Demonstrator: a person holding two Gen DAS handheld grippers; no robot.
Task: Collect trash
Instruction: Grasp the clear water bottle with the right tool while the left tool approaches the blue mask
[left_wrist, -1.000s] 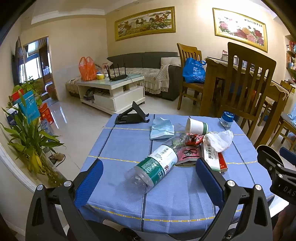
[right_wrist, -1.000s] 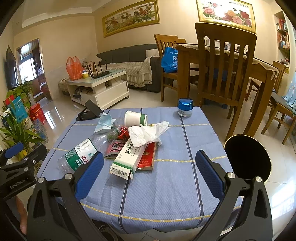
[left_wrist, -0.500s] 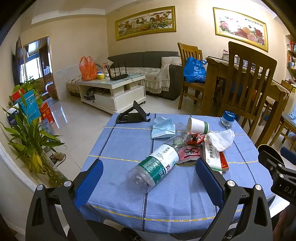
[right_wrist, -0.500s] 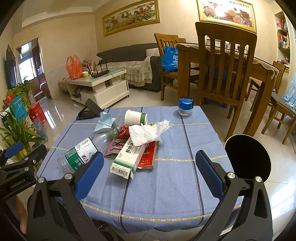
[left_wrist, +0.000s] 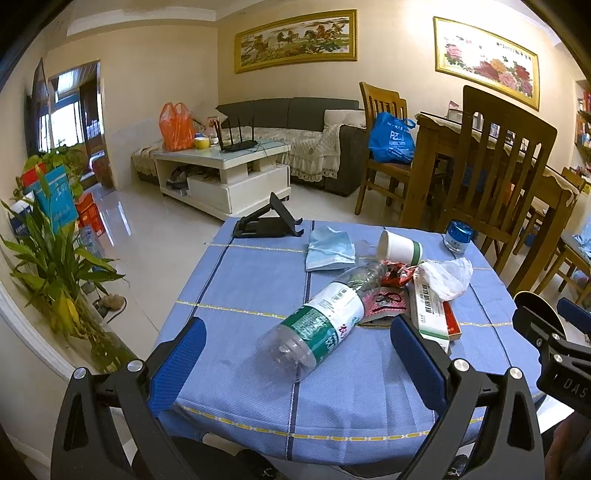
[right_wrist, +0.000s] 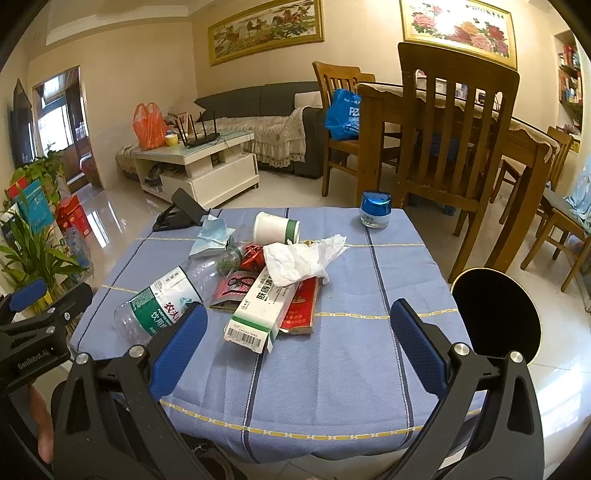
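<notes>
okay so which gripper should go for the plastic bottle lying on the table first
Probably the left. The plastic bottle lies on its side, centred between the open left gripper fingers. The open right gripper faces the white box instead.

Blue tablecloth, yellow-striped

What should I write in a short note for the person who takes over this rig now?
Left tool: open, empty, facing the bottle.
Right tool: open, empty, facing the box.
Trash lies in one pile on the table: bottle, box, tissue, red packet, wrappers, cup, mask.
Black bin stands at the table's right.
Done: nothing collected.
Left: all pieces into the bin.
</notes>
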